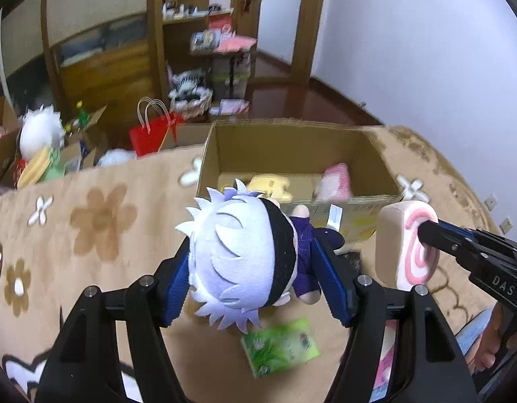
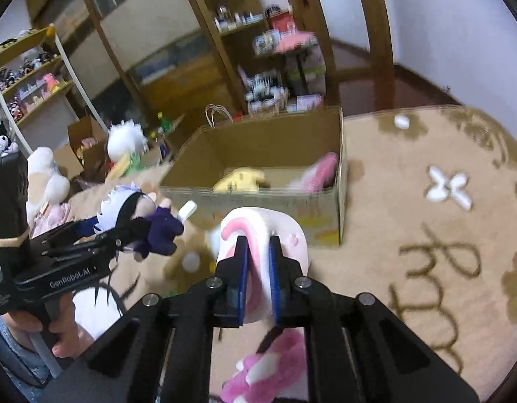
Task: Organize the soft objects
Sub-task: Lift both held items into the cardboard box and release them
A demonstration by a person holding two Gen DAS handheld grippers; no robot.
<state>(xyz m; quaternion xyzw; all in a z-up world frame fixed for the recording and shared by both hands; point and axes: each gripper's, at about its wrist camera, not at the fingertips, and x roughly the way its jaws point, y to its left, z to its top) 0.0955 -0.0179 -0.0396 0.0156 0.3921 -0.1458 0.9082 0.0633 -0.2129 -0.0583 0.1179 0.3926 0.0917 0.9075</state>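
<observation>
**Both grippers loaded, box ahead**

Left wrist: left gripper [image 1: 255,268] fingers clamped the white-haired plush doll [image 1: 240,258], held above the rug [image 1: 90,235], near the cardboard box [image 1: 292,154].

Right wrist: right gripper [image 2: 258,268] fingers pinched the swirl-roll plush [image 2: 258,235] just before the box; doll at left.

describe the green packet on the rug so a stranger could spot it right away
Start from the open cardboard box standing on the tan flowered rug. Come back toward the camera: the green packet lies flat under the held white-haired doll. It alone is flat, shiny, leaf-printed green; everything nearby is plush.
</observation>
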